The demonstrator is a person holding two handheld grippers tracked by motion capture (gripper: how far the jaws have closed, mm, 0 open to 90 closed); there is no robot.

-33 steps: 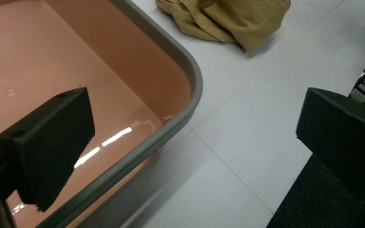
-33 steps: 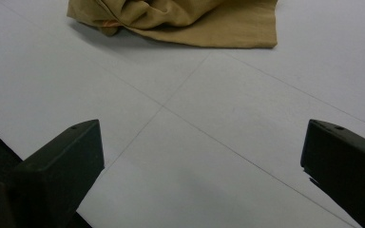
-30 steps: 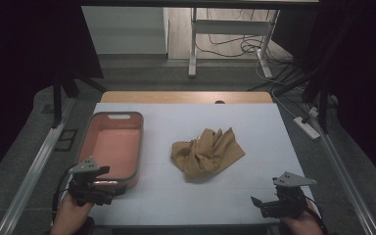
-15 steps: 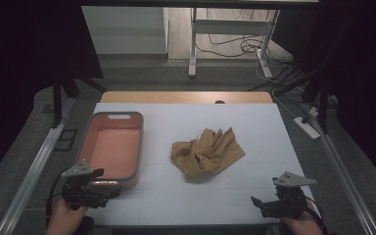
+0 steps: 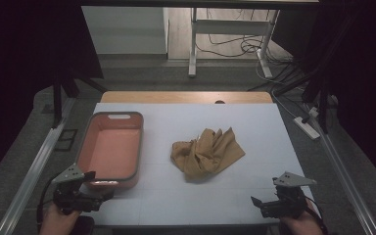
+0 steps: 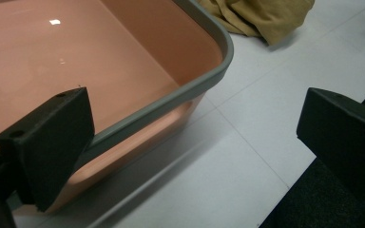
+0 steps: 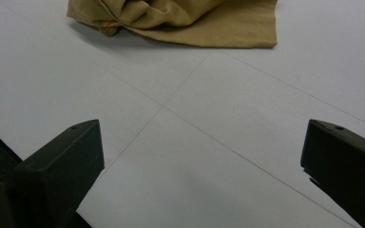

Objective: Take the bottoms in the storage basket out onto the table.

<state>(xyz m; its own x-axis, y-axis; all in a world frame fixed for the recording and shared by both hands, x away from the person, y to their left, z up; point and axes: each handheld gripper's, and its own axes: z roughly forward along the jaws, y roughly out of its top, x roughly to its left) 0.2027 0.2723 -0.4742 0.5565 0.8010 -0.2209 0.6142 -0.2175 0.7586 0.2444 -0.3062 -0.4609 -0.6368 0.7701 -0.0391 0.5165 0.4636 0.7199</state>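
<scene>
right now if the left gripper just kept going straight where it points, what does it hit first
Most likely the pink tray: the left gripper, jaws open, has the tray's near corner between and just ahead of them. The tan cloth lies farther on, though depth is hard to judge.

A: Layout? Tray on table, left side. Cloth on table, approx. centre, right of tray, well apart.

B: Grippers?

A: Left gripper at near-left corner, just beside tray's near end, jaws apart. Right gripper at near-right edge, in front of cloth & to its right, apart from it.
</scene>
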